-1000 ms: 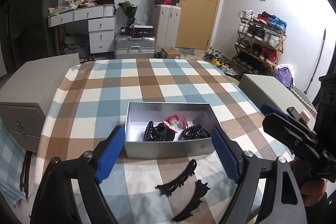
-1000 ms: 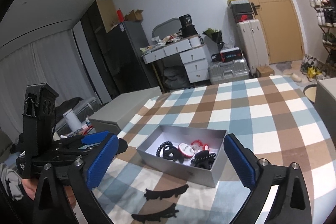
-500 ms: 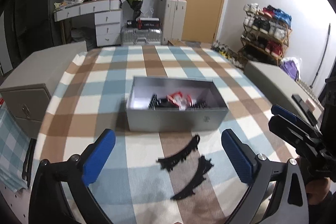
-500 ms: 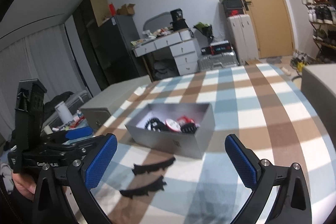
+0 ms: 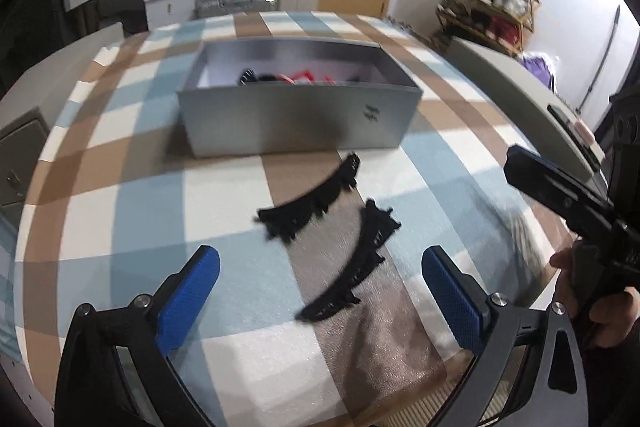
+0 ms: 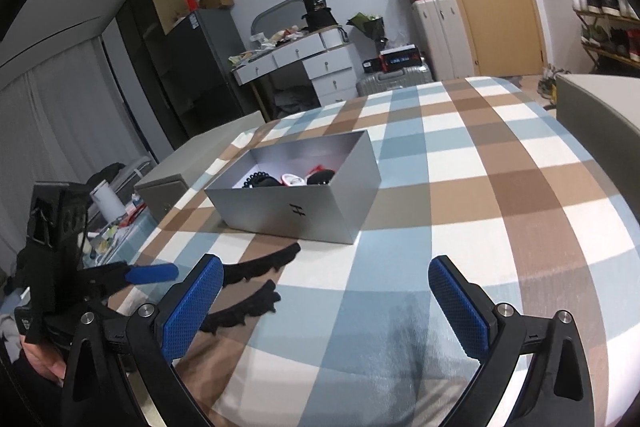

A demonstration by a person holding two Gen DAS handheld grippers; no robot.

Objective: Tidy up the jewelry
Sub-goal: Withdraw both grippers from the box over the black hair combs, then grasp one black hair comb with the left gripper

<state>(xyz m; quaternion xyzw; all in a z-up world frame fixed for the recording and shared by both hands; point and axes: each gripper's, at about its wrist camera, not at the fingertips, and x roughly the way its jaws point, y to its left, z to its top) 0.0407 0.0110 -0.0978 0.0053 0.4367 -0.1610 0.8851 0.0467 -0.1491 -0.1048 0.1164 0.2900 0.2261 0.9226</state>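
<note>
Two black curved hair combs lie on the checked tablecloth in front of a grey open box (image 5: 296, 119). In the left wrist view the farther comb (image 5: 312, 207) and the nearer comb (image 5: 356, 267) sit just ahead of my left gripper (image 5: 320, 291), which hangs open over them with nothing between its blue pads. The box (image 6: 296, 207) holds black hair ties and red and white pieces (image 6: 292, 179). My right gripper (image 6: 324, 299) is open and empty, to the right of the combs (image 6: 256, 269).
The checked cloth (image 6: 500, 187) covers a round-edged table. Grey cabinets stand at the left (image 6: 168, 183) and right (image 6: 600, 107) of it. A hand (image 5: 600, 311) holds the right gripper's handle at the right edge. Furniture, suitcases and a shoe rack stand behind.
Both grippers have sunk toward the table and tilted down. The combs and box now look larger and closer. The left jaws stand wider than a second ago.
</note>
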